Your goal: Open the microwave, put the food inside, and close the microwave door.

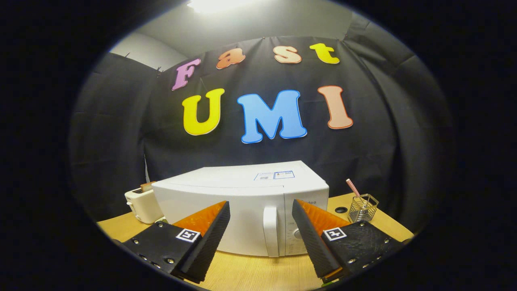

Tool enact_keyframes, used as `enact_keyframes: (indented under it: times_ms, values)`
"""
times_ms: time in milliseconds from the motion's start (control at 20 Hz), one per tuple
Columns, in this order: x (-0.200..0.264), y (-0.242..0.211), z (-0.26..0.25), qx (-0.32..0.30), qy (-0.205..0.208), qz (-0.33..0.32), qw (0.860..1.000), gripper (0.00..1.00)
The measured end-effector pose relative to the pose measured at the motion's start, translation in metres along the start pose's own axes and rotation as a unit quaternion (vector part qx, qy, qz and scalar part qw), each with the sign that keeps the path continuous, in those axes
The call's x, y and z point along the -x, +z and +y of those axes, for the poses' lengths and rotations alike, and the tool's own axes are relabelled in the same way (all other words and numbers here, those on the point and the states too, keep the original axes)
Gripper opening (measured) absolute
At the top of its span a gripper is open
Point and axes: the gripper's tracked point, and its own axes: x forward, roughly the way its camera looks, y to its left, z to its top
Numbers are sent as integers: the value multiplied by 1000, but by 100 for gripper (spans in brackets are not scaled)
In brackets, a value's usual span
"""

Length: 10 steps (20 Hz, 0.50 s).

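Gripper (260,216) spread wide, holding nothing. Microwave (242,202) on table (250,273), door closed, just ahead of the 2 fingers; handle (270,230) between them. Toaster (142,205) left of microwave, wire cup (362,208) right.

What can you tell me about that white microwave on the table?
The boxy white microwave oven stands upright on the light wooden table, door shut. Its casing looks like smooth painted metal or plastic, with a sticker on top. A tall white vertical handle sits at the door's right edge, beside a narrow control panel with a knob. A cream toaster stands at its left, a wire holder at its right. The open tool hovers just before the handle, touching nothing.
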Motion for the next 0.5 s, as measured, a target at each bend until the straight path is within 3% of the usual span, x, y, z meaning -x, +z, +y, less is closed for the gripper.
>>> enact_keyframes:
  times_ms: [350,400,500]
  values:
    - [-42,-47,-10,-1,-41,42,998,92]
    - [-46,-54,-13,2,-49,47,998,89]
    - [-45,-53,-13,10,-56,38,998,72]
